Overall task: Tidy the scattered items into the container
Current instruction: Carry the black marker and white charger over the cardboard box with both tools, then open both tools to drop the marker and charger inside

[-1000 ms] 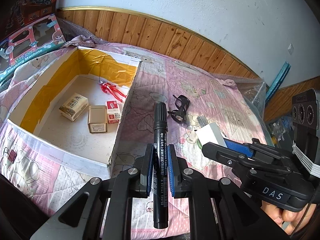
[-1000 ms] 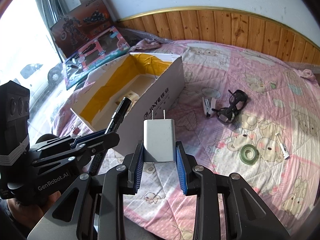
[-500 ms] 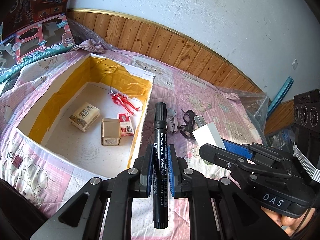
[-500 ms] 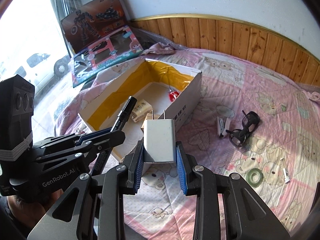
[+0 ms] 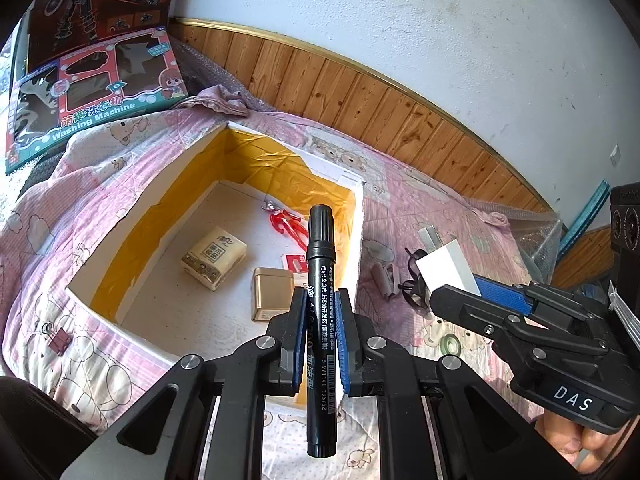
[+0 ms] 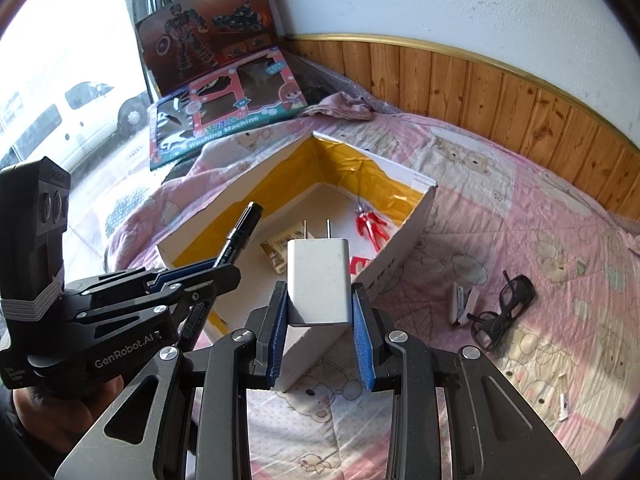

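The white cardboard box (image 5: 360, 216), lined inside with yellow tape, sits open-topped on a pink cartoon-print bedspread (image 6: 500, 216), holding a tissue pack (image 5: 214, 257), a gold tin (image 5: 272, 294), a red toy figure (image 5: 286, 224) and a small red-and-white carton (image 5: 294, 266). Above its near edge the left gripper (image 5: 321, 334) has its fingers closed on a black marker (image 5: 320, 280), cap pointing forward. Just beside it, the right gripper (image 6: 320, 322) clamps a white plug charger (image 6: 319, 280), prongs up. On the bedspread right of the box lie a stapler (image 6: 462, 304), black glasses (image 6: 502, 312) and a green tape roll (image 5: 450, 346); a binder clip (image 5: 58, 340) lies to its left.
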`<state>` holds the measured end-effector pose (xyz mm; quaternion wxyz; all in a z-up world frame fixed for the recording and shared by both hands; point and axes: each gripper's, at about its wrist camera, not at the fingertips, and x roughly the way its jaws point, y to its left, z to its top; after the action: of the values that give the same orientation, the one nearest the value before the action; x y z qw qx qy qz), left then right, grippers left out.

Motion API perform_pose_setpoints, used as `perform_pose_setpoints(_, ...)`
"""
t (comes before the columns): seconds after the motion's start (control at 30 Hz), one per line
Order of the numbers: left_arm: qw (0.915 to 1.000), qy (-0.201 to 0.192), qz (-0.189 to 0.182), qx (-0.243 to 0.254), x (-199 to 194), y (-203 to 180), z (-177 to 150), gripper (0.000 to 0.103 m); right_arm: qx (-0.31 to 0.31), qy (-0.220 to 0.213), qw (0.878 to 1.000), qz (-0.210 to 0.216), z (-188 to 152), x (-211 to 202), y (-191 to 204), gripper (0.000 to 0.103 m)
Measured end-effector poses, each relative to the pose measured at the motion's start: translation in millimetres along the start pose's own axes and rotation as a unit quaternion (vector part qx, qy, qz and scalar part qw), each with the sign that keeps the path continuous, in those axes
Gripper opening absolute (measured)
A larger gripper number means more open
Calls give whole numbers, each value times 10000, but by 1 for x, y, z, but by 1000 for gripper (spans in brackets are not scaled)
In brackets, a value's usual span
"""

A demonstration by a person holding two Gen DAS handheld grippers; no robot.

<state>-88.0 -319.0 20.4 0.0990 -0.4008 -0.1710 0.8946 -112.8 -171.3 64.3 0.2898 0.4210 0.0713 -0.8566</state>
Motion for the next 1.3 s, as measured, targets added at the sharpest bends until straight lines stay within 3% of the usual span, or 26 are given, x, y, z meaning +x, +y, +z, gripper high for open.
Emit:
perform_pose_setpoints(0.53,9971,97,207,-725,24,56,29,14,-305,504,9981,182,70,91,13,32)
perform_pose_setpoints(0.87,9943,457,304,-913,49,67,26,14,-352,959,9947,81,99,157,8,32)
perform_pose_setpoints(1.0,9931,562,422,-936,59,71,27,14,-362,852,9957,14,110,180,4,35)
perform_pose_setpoints(1.07,9917,707,483,-956,64,74,26,22,-283,933,9952,-70,112,191,-2,46)
perform_pose_setpoints(1.13,9908,715,512,-1032,62,78,25,38,-109,898,9959,-39,110,188,-9,46)
perform_pose_setpoints(1.3,9936,422,555,-887,40,77,24,38,99,619,9976,306,98,145,-14,46)
